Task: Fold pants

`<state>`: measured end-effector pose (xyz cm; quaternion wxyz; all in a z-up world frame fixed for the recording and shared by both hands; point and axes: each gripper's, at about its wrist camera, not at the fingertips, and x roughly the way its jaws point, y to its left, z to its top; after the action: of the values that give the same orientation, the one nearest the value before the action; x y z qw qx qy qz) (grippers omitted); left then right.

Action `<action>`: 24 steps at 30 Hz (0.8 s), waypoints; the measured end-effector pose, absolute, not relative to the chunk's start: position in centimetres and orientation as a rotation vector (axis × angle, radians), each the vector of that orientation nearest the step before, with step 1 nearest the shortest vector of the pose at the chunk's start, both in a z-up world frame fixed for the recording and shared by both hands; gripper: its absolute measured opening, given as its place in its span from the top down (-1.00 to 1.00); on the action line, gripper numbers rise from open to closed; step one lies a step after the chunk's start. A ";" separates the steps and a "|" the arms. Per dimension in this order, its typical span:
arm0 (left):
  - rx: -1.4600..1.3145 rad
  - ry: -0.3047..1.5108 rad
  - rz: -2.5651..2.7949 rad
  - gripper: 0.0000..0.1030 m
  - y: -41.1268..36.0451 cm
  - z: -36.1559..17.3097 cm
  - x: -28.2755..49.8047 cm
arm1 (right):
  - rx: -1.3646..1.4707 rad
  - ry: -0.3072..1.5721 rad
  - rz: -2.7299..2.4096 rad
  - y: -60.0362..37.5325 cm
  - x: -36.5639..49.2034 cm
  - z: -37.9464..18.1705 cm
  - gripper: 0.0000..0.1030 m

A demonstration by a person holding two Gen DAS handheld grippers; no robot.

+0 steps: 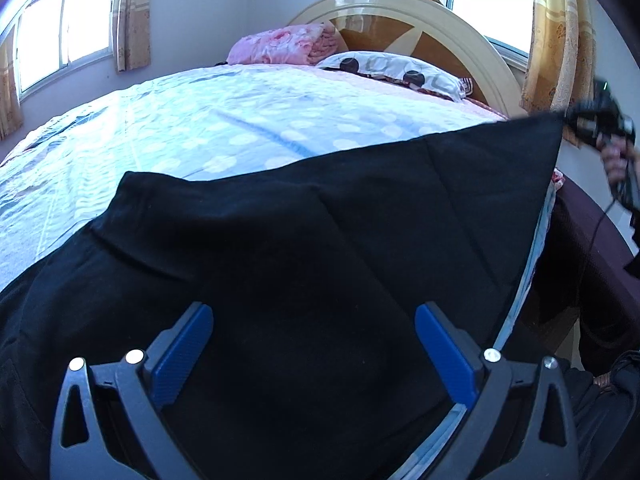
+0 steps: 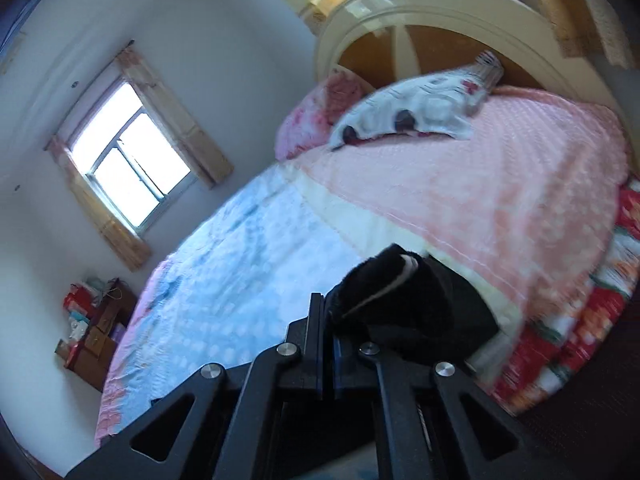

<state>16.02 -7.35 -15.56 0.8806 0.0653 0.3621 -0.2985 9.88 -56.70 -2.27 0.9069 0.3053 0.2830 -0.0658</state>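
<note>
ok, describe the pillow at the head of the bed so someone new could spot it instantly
Start at the big arched cream headboard at the far end of the bed. Two soft items lie at its foot: the pillow is the flatter one nearer the middle, beside a pink floral bundle. It is white with a grey pattern and two dark round spots, unlike its all-pink neighbour.
</note>
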 end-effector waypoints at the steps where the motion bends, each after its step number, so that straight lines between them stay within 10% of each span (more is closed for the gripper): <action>1: 0.139 0.754 -0.622 -1.00 -7.4 -15.6 16.0 | 0.636 0.627 -0.152 -57.3 10.0 -3.8 0.94; 5: 0.166 0.757 -0.629 -1.00 -7.5 -15.6 15.9 | 0.807 0.736 -0.198 -59.8 9.4 -8.4 0.78; 9: 0.155 0.757 -0.631 -1.00 -7.4 -15.5 16.0 | 0.761 0.690 -0.298 -60.1 7.4 -7.0 -0.13; 17: 0.153 0.757 -0.630 -1.00 -7.4 -15.5 16.0 | 0.693 0.574 -0.396 -64.3 7.0 -2.0 -0.13; 24: 0.172 0.743 -0.616 -1.00 -7.6 -15.7 15.8 | 0.799 0.893 -0.183 -66.7 15.9 -5.0 -0.04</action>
<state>15.76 -7.62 -15.73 0.8823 0.0827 0.3566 -0.2958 15.89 -66.74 -4.95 0.8218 0.3757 0.4196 -0.0862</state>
